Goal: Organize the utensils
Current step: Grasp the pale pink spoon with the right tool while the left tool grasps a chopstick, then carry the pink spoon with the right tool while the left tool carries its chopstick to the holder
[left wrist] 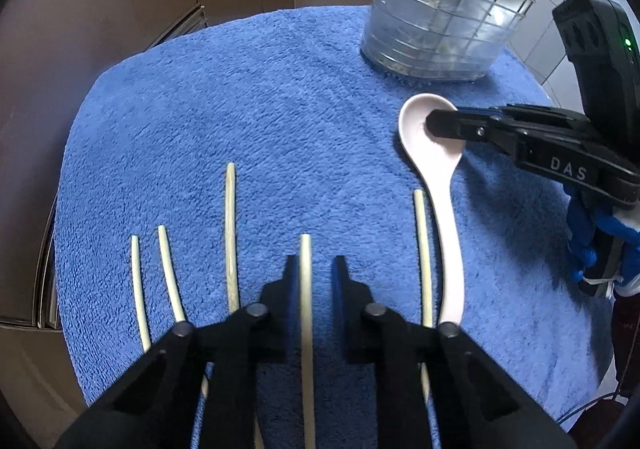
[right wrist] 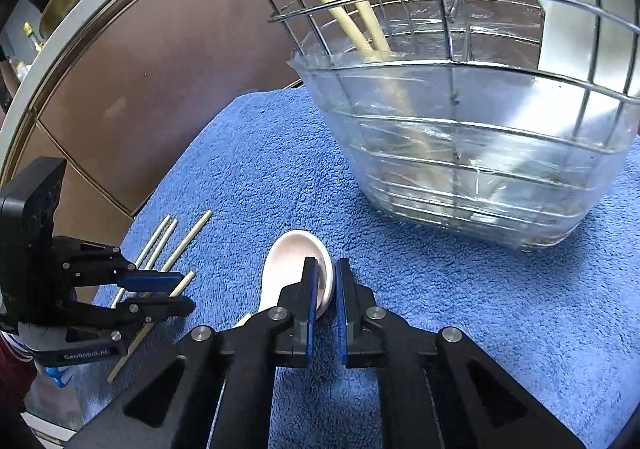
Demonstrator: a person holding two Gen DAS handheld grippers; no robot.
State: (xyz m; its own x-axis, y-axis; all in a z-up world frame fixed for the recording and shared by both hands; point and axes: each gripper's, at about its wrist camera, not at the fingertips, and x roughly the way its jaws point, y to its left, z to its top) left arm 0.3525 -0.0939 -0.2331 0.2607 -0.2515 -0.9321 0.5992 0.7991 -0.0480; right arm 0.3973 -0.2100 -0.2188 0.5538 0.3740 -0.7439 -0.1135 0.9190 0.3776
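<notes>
A pale pink ceramic spoon (left wrist: pixel 444 177) lies on the blue towel (left wrist: pixel 280 97). My right gripper (right wrist: pixel 326 277) is open; its jaws straddle the right rim of the spoon bowl (right wrist: pixel 294 269) without closing. It also shows in the left wrist view (left wrist: pixel 444 125). My left gripper (left wrist: pixel 316 269) is open, low over the towel, with one chopstick (left wrist: pixel 306 289) between its jaws. Several more chopsticks (left wrist: pixel 230 225) lie beside it. The wire utensil basket (right wrist: pixel 472 121) holds two chopsticks (right wrist: pixel 352 13) and pale spoons (right wrist: pixel 576 17).
The towel covers a round table against brown cabinet fronts (left wrist: pixel 120 9). The basket (left wrist: pixel 440 21), lined with clear plastic, stands at the towel's far right. My left gripper appears at the left of the right wrist view (right wrist: pixel 176 293). Tiled floor (left wrist: pixel 560 61) lies beyond.
</notes>
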